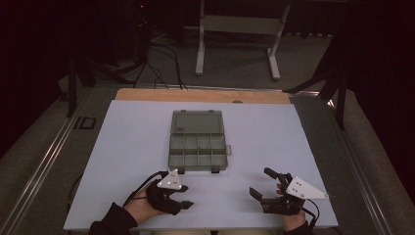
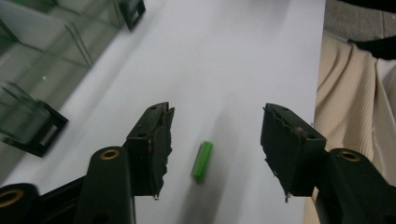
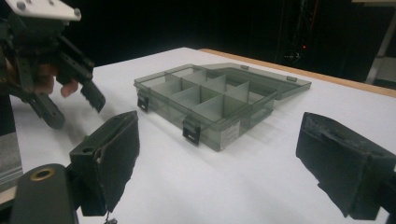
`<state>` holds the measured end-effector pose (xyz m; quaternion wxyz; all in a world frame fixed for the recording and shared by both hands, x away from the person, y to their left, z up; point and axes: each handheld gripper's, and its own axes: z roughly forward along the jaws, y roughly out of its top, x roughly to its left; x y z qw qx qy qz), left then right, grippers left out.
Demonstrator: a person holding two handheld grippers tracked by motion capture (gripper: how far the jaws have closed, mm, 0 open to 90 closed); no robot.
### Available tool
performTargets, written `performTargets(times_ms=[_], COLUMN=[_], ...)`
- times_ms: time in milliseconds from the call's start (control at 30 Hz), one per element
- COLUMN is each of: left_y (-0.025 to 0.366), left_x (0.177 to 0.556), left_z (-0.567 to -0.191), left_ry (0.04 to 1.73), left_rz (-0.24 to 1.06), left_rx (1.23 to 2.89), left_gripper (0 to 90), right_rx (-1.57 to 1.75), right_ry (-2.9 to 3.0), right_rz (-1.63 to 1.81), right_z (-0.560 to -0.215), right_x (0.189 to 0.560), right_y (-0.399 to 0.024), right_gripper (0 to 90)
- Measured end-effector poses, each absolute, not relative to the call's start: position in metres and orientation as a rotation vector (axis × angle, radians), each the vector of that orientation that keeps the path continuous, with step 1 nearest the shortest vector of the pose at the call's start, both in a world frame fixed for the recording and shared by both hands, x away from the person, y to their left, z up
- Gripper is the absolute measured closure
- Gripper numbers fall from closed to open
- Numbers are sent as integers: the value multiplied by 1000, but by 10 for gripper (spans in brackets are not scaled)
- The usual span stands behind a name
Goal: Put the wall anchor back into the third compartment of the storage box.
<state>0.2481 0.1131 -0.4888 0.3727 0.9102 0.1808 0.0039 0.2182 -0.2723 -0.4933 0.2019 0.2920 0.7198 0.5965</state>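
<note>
Covering most of the table (image 1: 122, 147) is a big white board, and a strip of brown wood shows along its far edge. A grey see-through box (image 1: 198, 141) sits near the middle of the board. Its lid lies open and flat on the far side. Thin walls split the box into small rooms, and black clips sit on its near side.

The left hand-held gripper (image 1: 182, 196) is near the front edge of the board, to the left, close to the near left corner of the box. A hand (image 1: 142, 208) in a dark sleeve holds it. Its jaws are wide apart and hold nothing. In the left gripper view, a small green peg (image 2: 203, 160) lies flat on the white board between the two jaws. It touches neither jaw and is a bit closer to the left one.

The right hand-held gripper (image 1: 261, 185) is near the front edge too, off to the right and well apart from the box. Its jaws are also wide apart and hold nothing. In the right gripper view, the box stands ahead between the jaws.
</note>
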Motion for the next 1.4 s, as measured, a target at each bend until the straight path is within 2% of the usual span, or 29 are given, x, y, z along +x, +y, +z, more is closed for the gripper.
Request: performTargets(times_ms=[33,333,567,800,1067,1400], left_y=[113,115,111,109,107,104], left_x=[248,252,250,251,253,261], left_z=[-491,-508,-512,-512,-509,-482], left_ry=[460,459,440,439,437,453], left_rz=[3,-8,26,33,4,12], left_rx=[2340,2385,2411,2419,2427,2368], left_gripper=[434,630,696,826,837,837], right_rx=[815,817,815,820,821,821], right_ry=[2010,2010,2011,2015,2014,2011], right_rz=[1666,1666,1665,1663,1665,1669], right_z=[-493,-493,-494,-494,-494,-494], right_x=[218,218,218,218,218,219], right_y=[-272,-272,-272,-272,-272,-272], right_gripper=[135,135,135,135,135,135])
